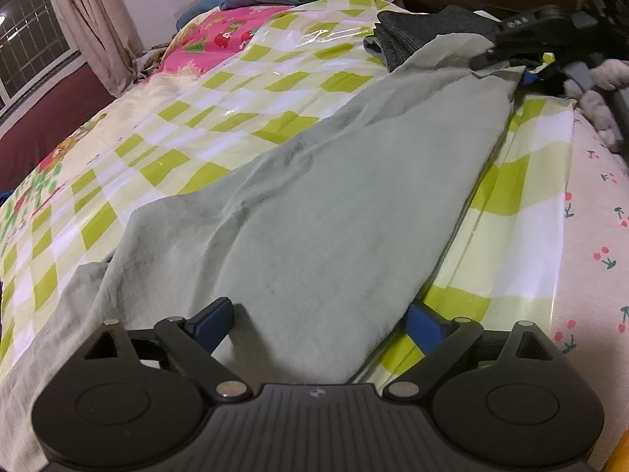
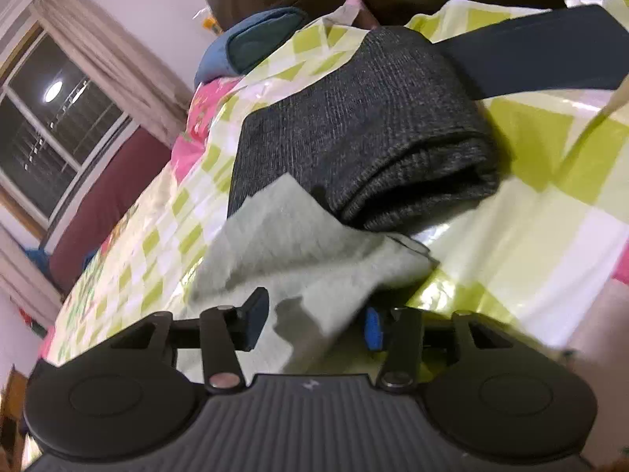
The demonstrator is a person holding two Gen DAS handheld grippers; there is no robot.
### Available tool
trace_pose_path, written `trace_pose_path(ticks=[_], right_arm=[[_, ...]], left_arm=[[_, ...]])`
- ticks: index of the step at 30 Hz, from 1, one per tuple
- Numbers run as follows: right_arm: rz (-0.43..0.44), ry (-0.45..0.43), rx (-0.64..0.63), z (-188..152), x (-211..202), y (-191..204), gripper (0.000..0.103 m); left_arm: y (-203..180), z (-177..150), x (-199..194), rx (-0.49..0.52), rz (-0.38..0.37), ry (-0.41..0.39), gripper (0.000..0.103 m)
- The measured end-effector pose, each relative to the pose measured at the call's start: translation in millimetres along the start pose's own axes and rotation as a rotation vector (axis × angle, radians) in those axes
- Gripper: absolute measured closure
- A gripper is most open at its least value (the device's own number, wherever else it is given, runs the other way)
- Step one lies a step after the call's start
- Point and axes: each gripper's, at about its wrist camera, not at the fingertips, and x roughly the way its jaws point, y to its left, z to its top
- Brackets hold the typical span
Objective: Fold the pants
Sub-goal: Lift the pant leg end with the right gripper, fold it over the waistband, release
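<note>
The pants (image 1: 314, 204), pale grey-green, lie stretched along the bed on a green-and-white checked plastic sheet (image 1: 236, 90), one end at the near tongs and the other end far off toward 1 o'clock in the left wrist view. Nearest, the left tongs (image 1: 318, 326) stand spread wide, cloth lying between the blue pads but not pressed by them, so this end looks unheld. At the far end, the right tongs (image 2: 314, 322) also have their fingers parted around a raised corner of the fabric; the pads do not appear to squeeze it, though blur makes this uncertain. Just beyond that corner, at 12 o'clock in the right view, a folded dark grey knit garment (image 2: 373, 129) sits touching the pants' edge, and a blue pillow (image 2: 255, 39) lies farther back at 11 o'clock.

The step in hand seems to be taking hold of both ends before a fold. Next, each pair of tongs probably needs to close firmly on its edge, then carry one end over toward the other, keeping clear of the knit pile.
</note>
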Motion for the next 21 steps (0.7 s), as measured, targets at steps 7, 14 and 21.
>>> trace_pose_path(ticks=[7, 14, 21], right_arm=[[0.107, 0.009, 0.239, 1.6, 12.2, -13.3, 0.098], [0.151, -0.097, 0.349, 1.9, -27.8, -28.7, 0.1], [0.223, -0.174, 0.254, 27.8, -55.2, 4.9, 0.1]], left_arm=[[-3.0, 0.1, -2.1, 0.016, 0.014, -0.002, 0.0], [-4.1, 0.6, -3.5, 0.023, 0.016, -0.011, 0.0], [-11.1, 6.2, -11.5, 0.054, -0.011, -0.039, 0.001]])
